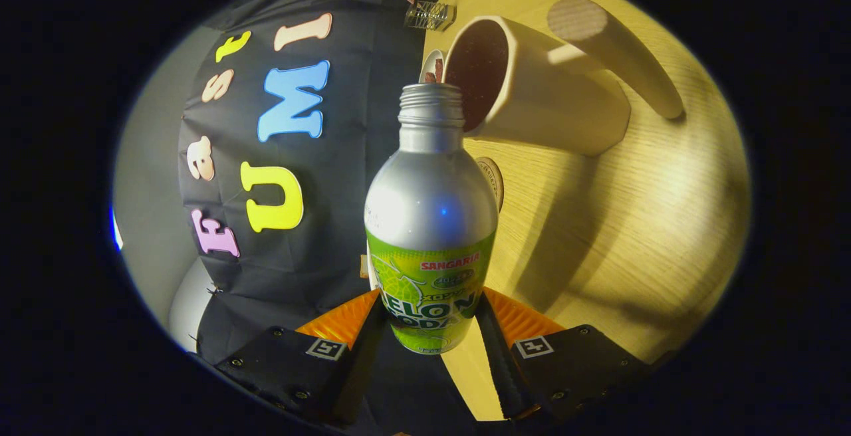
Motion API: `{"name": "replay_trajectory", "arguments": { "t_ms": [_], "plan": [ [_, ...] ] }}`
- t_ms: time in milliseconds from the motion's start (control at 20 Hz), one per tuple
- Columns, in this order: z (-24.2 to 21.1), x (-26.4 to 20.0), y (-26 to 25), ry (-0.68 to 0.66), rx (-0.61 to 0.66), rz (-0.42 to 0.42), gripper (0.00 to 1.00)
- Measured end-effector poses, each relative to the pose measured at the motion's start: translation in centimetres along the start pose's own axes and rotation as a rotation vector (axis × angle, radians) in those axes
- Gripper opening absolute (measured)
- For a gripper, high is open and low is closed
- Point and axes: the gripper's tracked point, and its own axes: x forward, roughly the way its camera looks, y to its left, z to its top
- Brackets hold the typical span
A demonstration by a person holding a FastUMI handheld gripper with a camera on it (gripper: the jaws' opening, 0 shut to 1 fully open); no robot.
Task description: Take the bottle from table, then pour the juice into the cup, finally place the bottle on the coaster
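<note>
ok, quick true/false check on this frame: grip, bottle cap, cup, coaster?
1. The tool is shut on the bottle. True.
2. The bottle is capped. False: its threaded neck is open.
3. The bottle's mouth is by the cup. True.
4. The cup has no handle. False: a long handle sticks out from its side.
5. The bottle stands on the coaster. False: it is held tilted, with the coaster beyond it on the table.

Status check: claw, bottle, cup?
Claw shut on bottle. Bottle uncapped, tipped, mouth at cup rim. Coaster behind bottle. Nothing in the way.
</note>
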Motion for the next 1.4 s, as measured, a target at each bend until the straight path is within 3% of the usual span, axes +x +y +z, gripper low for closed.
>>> {"name": "replay_trajectory", "arguments": {
  "t_ms": [700,1400],
  "plan": [
    [0.2,1.0,2.3,0.005,0.195,0.048,0.77],
    [-0.2,1.2,3.0,0.025,0.296,0.064,0.77]
  ]
}}
